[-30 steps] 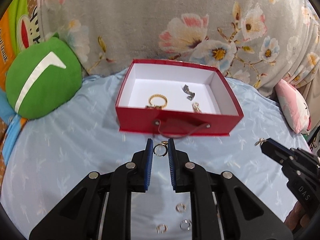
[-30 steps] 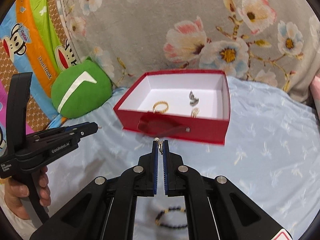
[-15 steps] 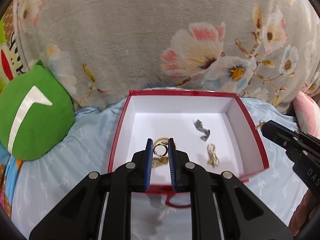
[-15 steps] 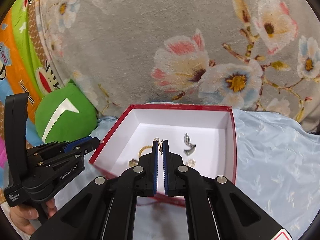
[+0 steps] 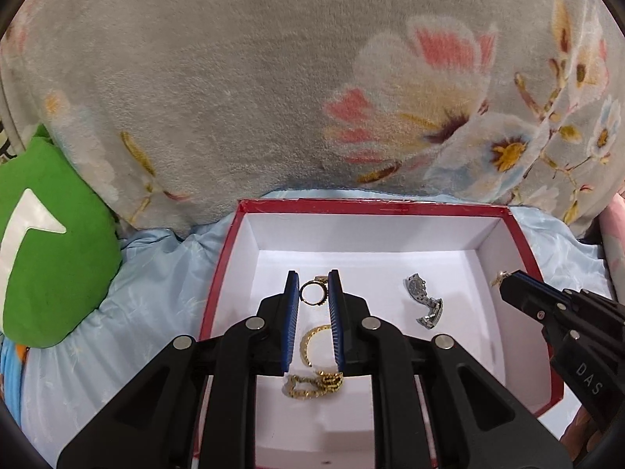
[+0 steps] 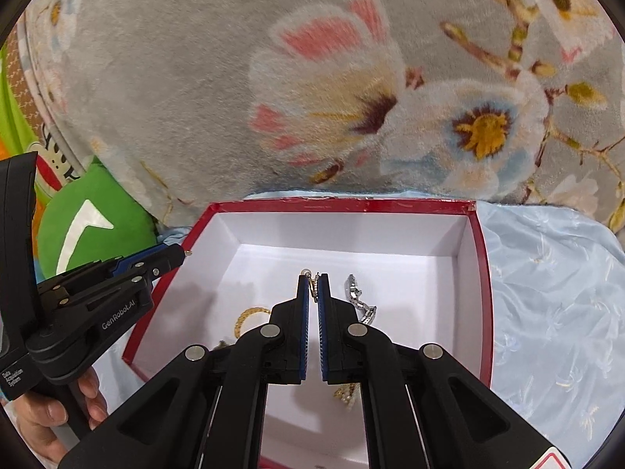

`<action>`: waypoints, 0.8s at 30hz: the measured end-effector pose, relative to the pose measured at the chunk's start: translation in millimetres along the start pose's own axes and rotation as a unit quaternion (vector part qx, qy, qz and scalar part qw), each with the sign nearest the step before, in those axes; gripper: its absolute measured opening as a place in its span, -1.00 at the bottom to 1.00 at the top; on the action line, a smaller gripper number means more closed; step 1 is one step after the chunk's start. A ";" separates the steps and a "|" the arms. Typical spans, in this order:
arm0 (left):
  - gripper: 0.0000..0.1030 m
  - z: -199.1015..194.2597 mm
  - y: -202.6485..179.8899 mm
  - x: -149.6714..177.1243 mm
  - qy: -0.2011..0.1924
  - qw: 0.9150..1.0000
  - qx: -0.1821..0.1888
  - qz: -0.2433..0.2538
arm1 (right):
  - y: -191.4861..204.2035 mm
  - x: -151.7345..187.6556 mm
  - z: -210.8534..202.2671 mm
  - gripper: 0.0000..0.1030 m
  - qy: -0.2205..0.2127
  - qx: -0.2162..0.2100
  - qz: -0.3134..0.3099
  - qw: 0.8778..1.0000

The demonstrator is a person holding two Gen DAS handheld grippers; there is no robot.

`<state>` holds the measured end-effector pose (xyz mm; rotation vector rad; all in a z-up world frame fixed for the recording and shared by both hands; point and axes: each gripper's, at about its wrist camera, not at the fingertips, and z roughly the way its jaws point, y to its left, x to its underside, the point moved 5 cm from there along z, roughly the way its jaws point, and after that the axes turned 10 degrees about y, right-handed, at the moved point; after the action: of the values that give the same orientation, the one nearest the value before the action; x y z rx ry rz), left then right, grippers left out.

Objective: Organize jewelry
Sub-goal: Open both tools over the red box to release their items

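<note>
A red box with a white inside lies open on the bed; it also shows in the right wrist view. My left gripper is shut on a gold ring and holds it over the box. My right gripper is shut on a small gold earring, also over the box; its tip shows in the left wrist view. In the box lie a gold bracelet, a gold chain and a silver watch.
A green cushion sits left of the box. A grey flowered blanket rises right behind the box. A light blue sheet covers the bed around it. A pink pillow edge is at the far right.
Both grippers have moved forward from the sheet in front of the box to above its inside, each still holding its piece. The box now fills the lower views.
</note>
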<state>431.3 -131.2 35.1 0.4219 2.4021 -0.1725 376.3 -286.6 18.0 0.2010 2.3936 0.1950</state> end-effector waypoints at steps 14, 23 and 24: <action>-0.72 62.5 -12.5 -13.6 0.045 0.999 -0.013 0.002 | -41.1 0.0 47.6 -0.92 0.053 0.023 0.032 0.998; -0.27 87.1 -3.3 -9.8 0.095 0.995 -0.018 -0.021 | -49.3 3.5 57.7 -0.87 0.067 0.030 0.046 0.996; -0.21 87.3 -1.6 -9.7 0.096 0.995 -0.019 -0.025 | -49.6 3.5 57.6 -0.83 0.067 0.030 0.048 0.996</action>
<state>490.8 -155.5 -24.7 0.3752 2.6024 -0.1118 408.2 -329.5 -36.2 0.3418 2.5276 0.1855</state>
